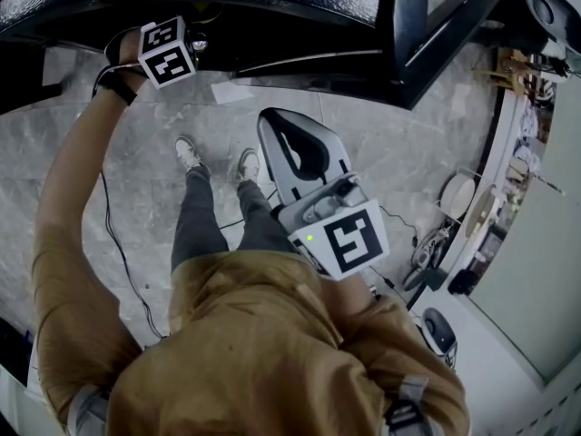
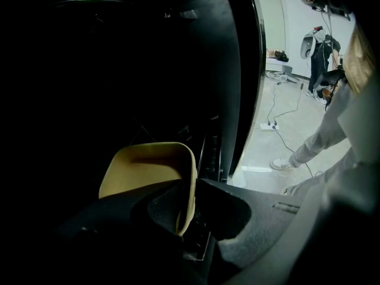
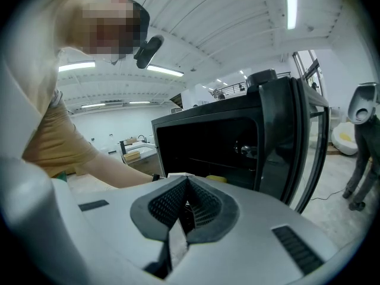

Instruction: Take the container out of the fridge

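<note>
**A:** What does the container [image 2: 148, 165] look like?

**B:** Pale yellow and open-topped, with rounded corners and a thin wall. It sits in the dark inside of the fridge [image 2: 240, 70], to the left of the black door edge.

**A:** Where does it lie against the left gripper [image 2: 189, 196]?

**B:** Its right wall runs up between the 2 jaws. 1 finger [image 2: 160, 209] reaches inside the tub, and the other [image 2: 237, 209] lies outside it on the right.

**A:** How wide are they?

**B:** They are drawn in onto that wall, with the pads pressing on both faces. It is a grip on the rim, with nothing else between them.

**A:** And the right gripper [image 3: 186, 186]?

**B:** It is outside the fridge, well apart from the container. Its jaws are closed tip to tip and hold nothing. In the head view it hovers over the floor [image 1: 363, 134] near the person's shoes [image 1: 188, 153]. The left gripper's marker cube [image 1: 168, 51] is at the far left, at the fridge's dark mouth.
</note>
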The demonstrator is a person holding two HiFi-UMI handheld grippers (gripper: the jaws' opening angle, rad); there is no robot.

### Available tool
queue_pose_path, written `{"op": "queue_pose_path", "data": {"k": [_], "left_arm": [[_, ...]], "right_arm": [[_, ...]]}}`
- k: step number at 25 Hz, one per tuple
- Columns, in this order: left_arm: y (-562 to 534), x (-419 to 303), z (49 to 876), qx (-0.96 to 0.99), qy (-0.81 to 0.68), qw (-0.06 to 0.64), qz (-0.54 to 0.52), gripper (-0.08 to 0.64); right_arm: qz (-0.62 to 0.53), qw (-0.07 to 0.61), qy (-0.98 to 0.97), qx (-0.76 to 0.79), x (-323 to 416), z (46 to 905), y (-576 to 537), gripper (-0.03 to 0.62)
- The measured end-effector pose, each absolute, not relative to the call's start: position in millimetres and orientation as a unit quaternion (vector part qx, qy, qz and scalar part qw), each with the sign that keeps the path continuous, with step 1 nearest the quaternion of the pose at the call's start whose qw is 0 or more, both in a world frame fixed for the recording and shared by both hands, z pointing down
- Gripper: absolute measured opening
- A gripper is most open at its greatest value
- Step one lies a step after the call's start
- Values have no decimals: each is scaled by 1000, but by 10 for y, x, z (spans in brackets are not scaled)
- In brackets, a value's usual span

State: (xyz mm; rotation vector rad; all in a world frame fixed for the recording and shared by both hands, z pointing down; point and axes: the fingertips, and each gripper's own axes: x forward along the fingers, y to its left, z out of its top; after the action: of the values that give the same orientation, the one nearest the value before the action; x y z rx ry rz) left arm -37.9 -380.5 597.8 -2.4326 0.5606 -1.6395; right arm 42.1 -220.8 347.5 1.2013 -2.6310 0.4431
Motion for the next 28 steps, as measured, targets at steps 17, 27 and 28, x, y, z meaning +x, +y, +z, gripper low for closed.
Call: {"op": "queue_pose_path", "data": {"k": [17,27,28], "left_arm": [[-3505,-396,6017,-820,169,83,-541,15],[-3224,-223,5813,-837,157,104,-514,14],[-3171,-201,5773,-838,153,106,-513,14]], "right_arm": [[145,101,-894,411,446,3466,-2072,0],[112,102,-904,400,572,3308,-1917,0],[109,100,-904,401,590,3272,-1907,0]]}}
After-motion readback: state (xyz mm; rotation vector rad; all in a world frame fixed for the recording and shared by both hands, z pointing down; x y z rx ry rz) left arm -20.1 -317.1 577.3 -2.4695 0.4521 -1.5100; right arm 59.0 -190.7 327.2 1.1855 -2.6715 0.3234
